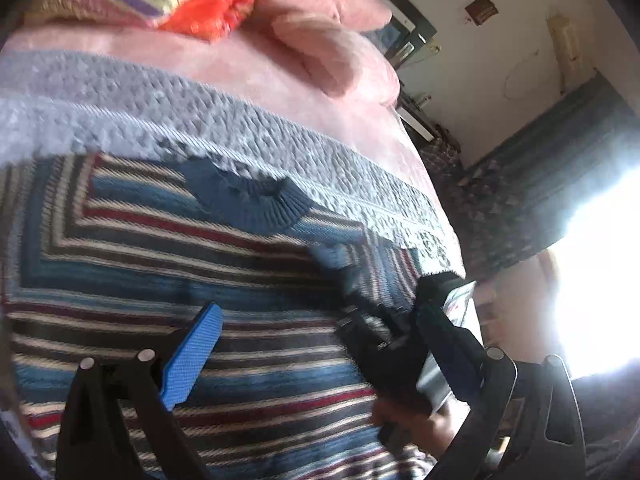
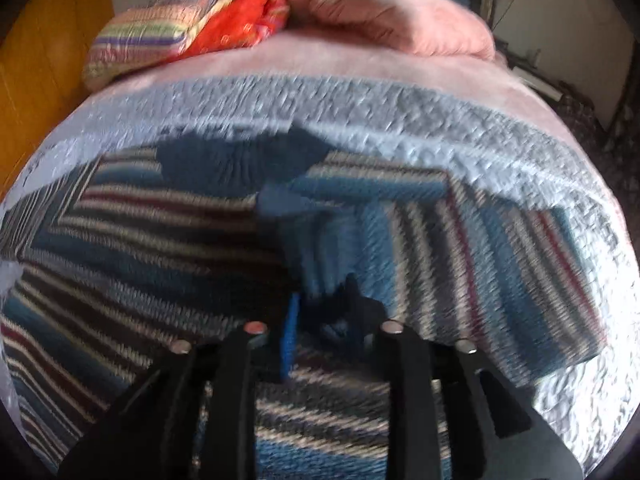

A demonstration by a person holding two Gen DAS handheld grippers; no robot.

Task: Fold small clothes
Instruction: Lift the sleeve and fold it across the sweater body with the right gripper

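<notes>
A bed covered in a pink blanket is being used as the folding surface, with a grey-blue textured knit throw spread across it. A striped knit sweater, banded in blue, cream, dark brown and red, is being laid flat on the throw, its blue ribbed collar turned toward the head of the bed. In the right wrist view, the sweater's right sleeve is being shown folded in over the body of the garment, its stripes running across those of the chest.

At the head of the bed, a pastel-striped folded quilt is being seen beside a bright orange-red cloth and a heaped pink duvet.

The left gripper is being held low over the sweater with its jaws spread wide apart; one blue finger pad is visible and nothing is being held between the fingers. The right gripper is being pressed down at the inner edge of the folded sleeve, jaws drawn close together around a bunch of blue knit; the frame is blurred, so whether the fabric is truly pinched cannot be told. In the left wrist view, that right gripper is being shown as a black body at the sweater's right edge.
</notes>
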